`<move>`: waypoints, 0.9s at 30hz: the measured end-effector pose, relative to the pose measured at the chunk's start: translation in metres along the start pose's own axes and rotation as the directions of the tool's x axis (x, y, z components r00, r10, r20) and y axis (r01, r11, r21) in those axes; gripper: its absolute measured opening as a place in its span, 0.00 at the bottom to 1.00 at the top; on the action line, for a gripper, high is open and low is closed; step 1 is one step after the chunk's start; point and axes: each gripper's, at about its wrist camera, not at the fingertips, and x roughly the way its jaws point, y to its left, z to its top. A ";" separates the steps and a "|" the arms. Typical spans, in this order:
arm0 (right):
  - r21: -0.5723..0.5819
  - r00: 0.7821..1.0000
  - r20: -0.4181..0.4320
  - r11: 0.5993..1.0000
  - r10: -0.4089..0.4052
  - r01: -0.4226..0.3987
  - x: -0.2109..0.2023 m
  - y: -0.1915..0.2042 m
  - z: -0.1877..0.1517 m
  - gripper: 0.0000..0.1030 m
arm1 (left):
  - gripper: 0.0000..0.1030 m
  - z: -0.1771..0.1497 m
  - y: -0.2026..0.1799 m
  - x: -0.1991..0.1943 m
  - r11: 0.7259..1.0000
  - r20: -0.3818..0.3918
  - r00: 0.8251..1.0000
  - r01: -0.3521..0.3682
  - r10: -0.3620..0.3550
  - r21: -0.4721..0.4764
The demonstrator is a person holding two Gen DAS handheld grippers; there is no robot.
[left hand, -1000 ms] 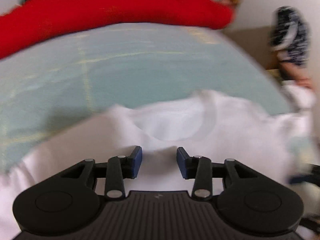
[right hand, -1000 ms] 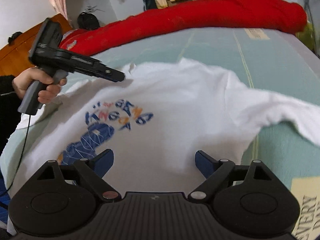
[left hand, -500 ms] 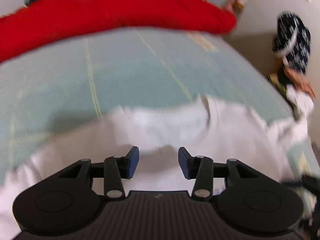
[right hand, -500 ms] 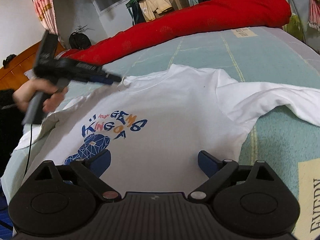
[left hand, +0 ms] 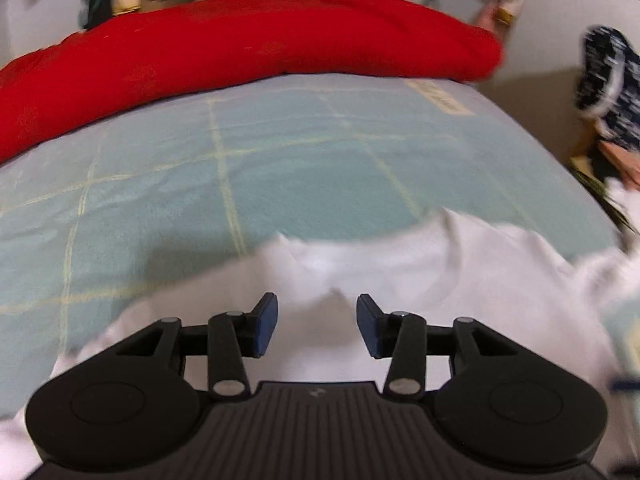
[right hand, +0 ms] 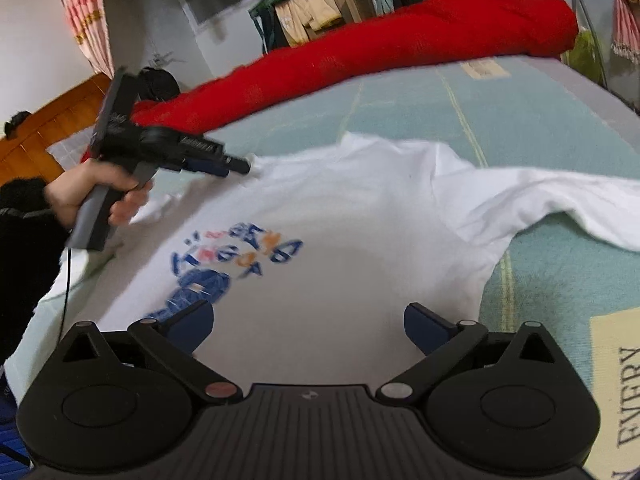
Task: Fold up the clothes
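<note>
Lying rumpled on the checked bedsheet, the soft white T-shirt; right tongs just widened, left tongs parted, both empty.

Left gripper was part-open, nothing pinched, gripped by left hand at 9 o'clock. Right gripper just opened wide, empty.

Both wrist views overlook the white shirt closely.

We are in a home bedroom: a bed with a red duvet, a wooden headboard, curtains, hanging clothes.
</note>
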 end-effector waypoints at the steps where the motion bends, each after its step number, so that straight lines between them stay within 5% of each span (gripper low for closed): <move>1: -0.004 1.000 0.002 1.000 0.001 -0.001 -0.003 0.004 0.001 1.00 | 0.46 -0.007 -0.005 -0.015 1.000 -0.011 1.000 0.013 -0.013 0.014; 10: -0.138 0.995 -0.083 0.990 -0.054 0.042 -0.006 0.060 -0.022 1.00 | 0.54 -0.106 -0.034 -0.091 0.993 -0.059 0.996 0.065 -0.059 0.095; 14: -0.210 0.980 -0.144 0.972 -0.137 0.105 0.012 0.072 -0.051 1.00 | 0.54 -0.160 -0.038 -0.097 0.998 -0.053 0.999 0.000 0.003 0.069; 16: -0.249 0.984 -0.089 0.960 -0.152 0.126 0.011 0.075 -0.066 1.00 | 0.56 -0.184 -0.039 -0.106 0.998 -0.026 0.999 -0.038 0.040 0.057; 22: -0.248 0.985 -0.063 0.958 -0.161 0.141 0.007 0.076 -0.072 1.00 | 0.60 -0.247 -0.041 -0.148 0.988 0.093 0.993 -0.063 0.077 -0.144; 27: -0.251 0.983 -0.059 0.955 -0.175 0.155 0.011 0.077 -0.072 1.00 | 0.62 -0.278 -0.050 -0.168 0.976 0.138 0.988 -0.043 0.074 -0.214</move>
